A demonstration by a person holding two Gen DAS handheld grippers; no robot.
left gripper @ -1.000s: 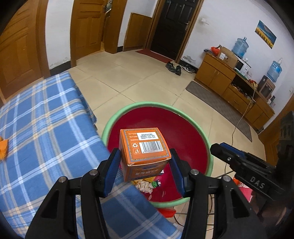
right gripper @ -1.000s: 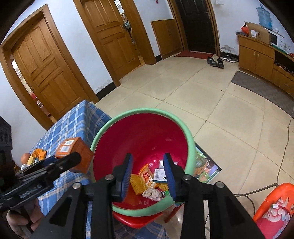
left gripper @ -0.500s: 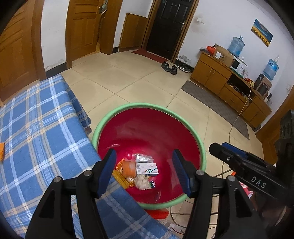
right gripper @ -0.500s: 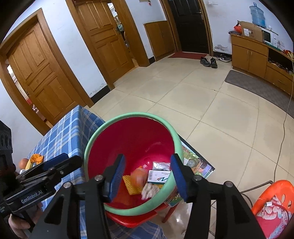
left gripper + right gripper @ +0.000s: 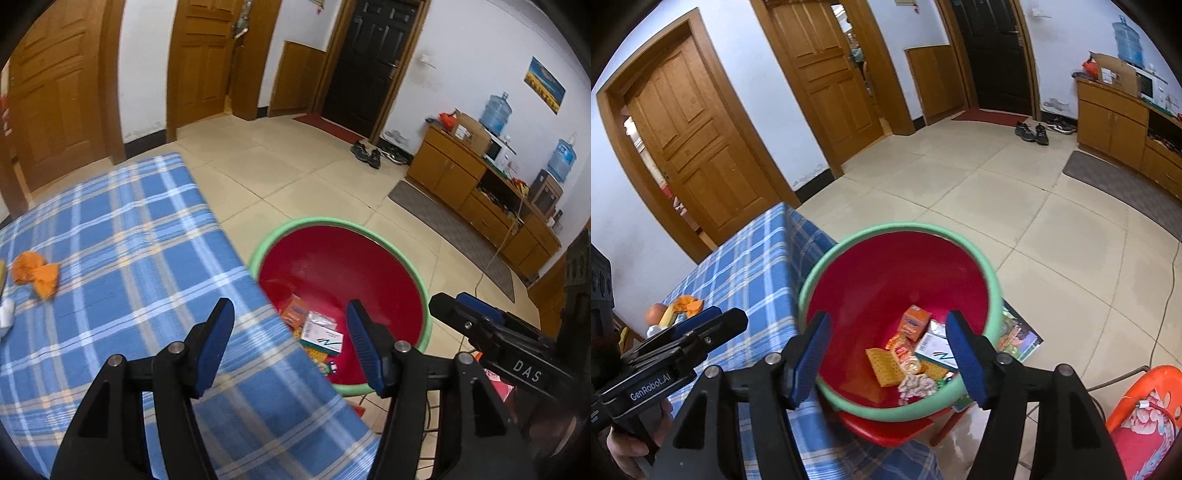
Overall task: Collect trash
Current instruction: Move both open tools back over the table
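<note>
Here the left hand-held gripper (image 5: 290, 334) stands open with nothing between its blue pads, poised over the edge where the table (image 5: 110, 258) meets the basin; the right hand-held gripper (image 5: 886, 350) is likewise open and empty, its jaws having just been widening, and it looks straight down into the red basin (image 5: 991, 291) with the green rim; in the right wrist view the left tool shows at eight o'clock, with part of a hand (image 5: 639, 435) under it; the basin sits on a red stool (image 5: 886, 428) just beside the table's corner; the collected trash lies at the basin's bottom: an orange box (image 5: 915, 324) toward twelve o'clock of the heap, a white box (image 5: 936, 350) at three o'clock of it, yellow snack wrappers (image 5: 892, 360) at nine o'clock, and a crumpled white wad (image 5: 918, 384) at six o'clock; farther off on the blue checked cloth, orange peel (image 5: 35, 273) lies at nine o'clock in the left wrist view, well apart from the basin; beyond, at twelve to one o'clock, a pair of dark shoes (image 5: 365, 153) rests on the tiled floor near a black door (image 5: 365, 62); a wooden cabinet (image 5: 461, 181) with water bottles runs along the wall at two o'clock.
</note>
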